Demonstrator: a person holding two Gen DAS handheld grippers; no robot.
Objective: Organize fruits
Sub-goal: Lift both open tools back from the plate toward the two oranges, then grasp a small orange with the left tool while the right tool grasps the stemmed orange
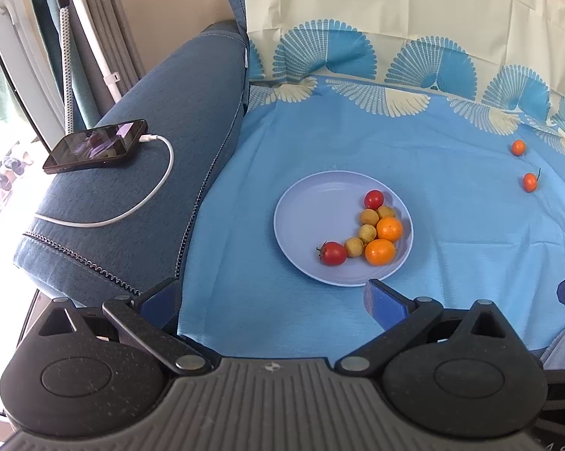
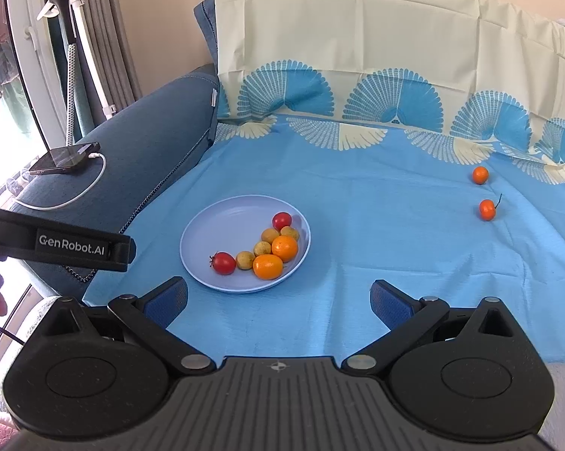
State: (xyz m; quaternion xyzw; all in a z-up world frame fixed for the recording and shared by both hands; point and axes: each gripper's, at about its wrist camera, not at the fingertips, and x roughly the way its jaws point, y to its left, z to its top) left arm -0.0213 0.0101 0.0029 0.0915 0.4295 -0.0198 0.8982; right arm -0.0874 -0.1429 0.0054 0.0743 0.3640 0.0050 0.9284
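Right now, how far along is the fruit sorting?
Mostly done: the plate holds eight fruits, two red ones, four yellowish ones and two oranges, clustered on its right side. In hand: nothing; the left tongs and right tongs are both open and empty, short of the plate. Left: two small orange fruits on the blue cloth, far right, apart from each other.

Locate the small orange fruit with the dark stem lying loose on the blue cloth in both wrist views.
Left wrist: small orange fruit with the dark stem, far right, mid-height, nearer of two loose ones.
Right wrist: right side, mid-height.
Shared landmark: round pale-blue plate, left of it in both.
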